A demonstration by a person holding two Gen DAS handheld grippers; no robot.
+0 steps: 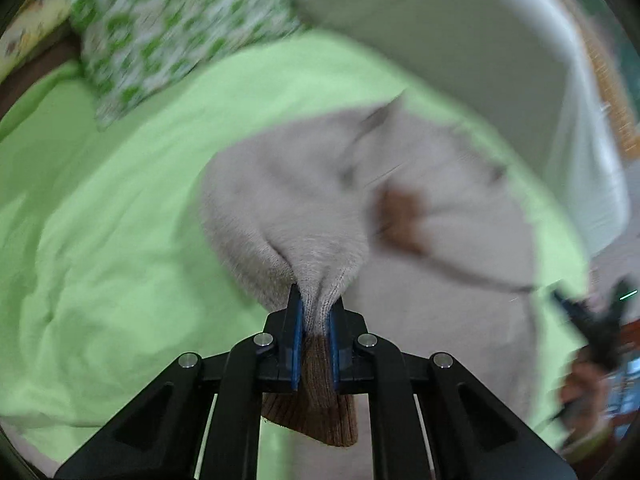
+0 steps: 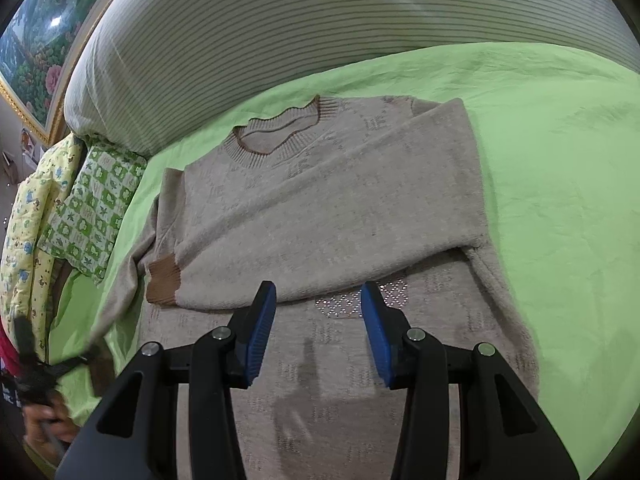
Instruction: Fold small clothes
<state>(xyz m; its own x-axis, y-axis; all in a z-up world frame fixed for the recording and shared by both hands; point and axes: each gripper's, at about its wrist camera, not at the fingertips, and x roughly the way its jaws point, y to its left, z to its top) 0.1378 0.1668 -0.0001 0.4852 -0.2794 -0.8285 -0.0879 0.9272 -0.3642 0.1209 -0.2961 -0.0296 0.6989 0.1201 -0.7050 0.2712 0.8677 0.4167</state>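
Observation:
A beige knit sweater (image 2: 328,208) with brown cuffs and neckline lies face up on a green bed sheet (image 2: 560,160). One sleeve is folded across the chest, its brown cuff (image 2: 162,278) at the left. My right gripper (image 2: 318,300) is open and empty, hovering over the sweater's lower body. My left gripper (image 1: 316,312) is shut on the other sleeve near its brown cuff (image 1: 316,400), lifting it off the sheet (image 1: 100,240); the sweater (image 1: 400,200) shows blurred beyond. The left gripper also shows blurred at the right view's lower left edge (image 2: 36,368).
A large striped pillow (image 2: 320,20) lies at the head of the bed. A green-patterned cloth (image 2: 96,208) and a yellow printed blanket (image 2: 24,232) sit at the bed's left side. A framed picture (image 2: 36,52) hangs on the wall.

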